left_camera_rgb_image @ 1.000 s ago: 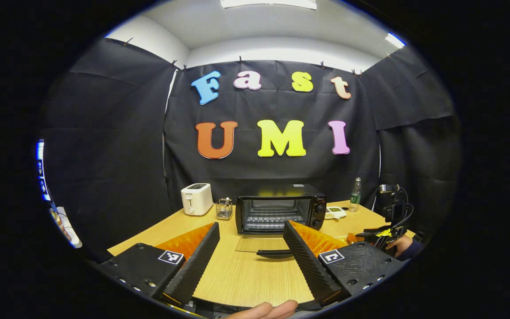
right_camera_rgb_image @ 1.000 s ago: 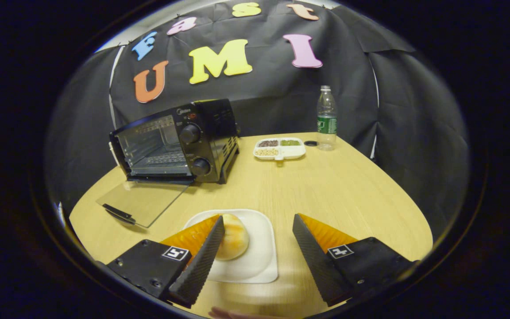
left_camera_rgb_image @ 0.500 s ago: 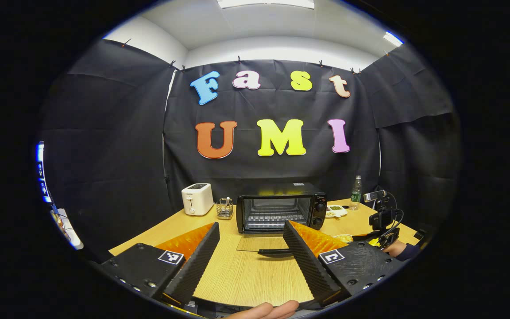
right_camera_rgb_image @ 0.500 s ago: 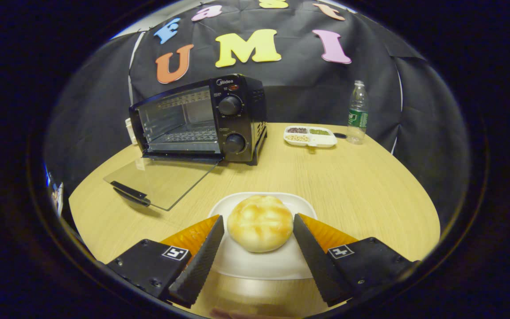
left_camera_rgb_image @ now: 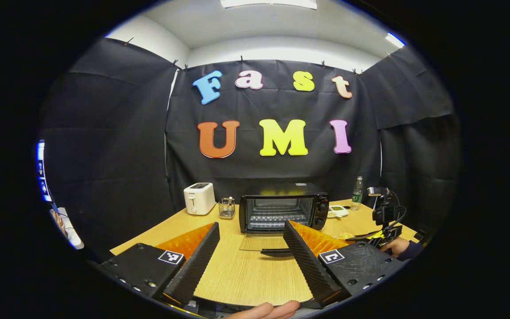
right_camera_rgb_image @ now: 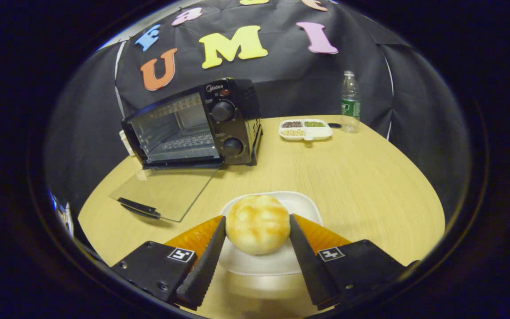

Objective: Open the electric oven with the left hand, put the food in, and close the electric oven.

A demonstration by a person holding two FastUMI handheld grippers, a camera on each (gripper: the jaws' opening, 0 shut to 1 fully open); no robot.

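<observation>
The black electric oven [left_camera_rgb_image: 281, 210] [right_camera_rgb_image: 193, 124] stands at the back of the wooden table, its glass door [right_camera_rgb_image: 166, 192] folded flat onto the tabletop with the handle [right_camera_rgb_image: 140, 208] nearest me. A round golden bun [right_camera_rgb_image: 257, 223] rests on a white plate [right_camera_rgb_image: 301, 204]. My right gripper [right_camera_rgb_image: 257, 218] has both fingers pressed against the bun's sides. My left gripper [left_camera_rgb_image: 251, 224] is open and holds nothing, over the table's near edge and well short of the door [left_camera_rgb_image: 259, 243]. The right gripper [left_camera_rgb_image: 383, 219] and its hand [left_camera_rgb_image: 396, 246] show far right in the left gripper view.
A white toaster [left_camera_rgb_image: 198, 198] and a small wire basket [left_camera_rgb_image: 226, 208] stand left of the oven. A divided dish of grains [right_camera_rgb_image: 304, 130] and a plastic bottle [right_camera_rgb_image: 350, 103] sit at the back right. Bare tabletop lies between plate and oven.
My right gripper came over the plate, centred on the bun and closed its fingers onto it. The left gripper has barely moved and stays open.
</observation>
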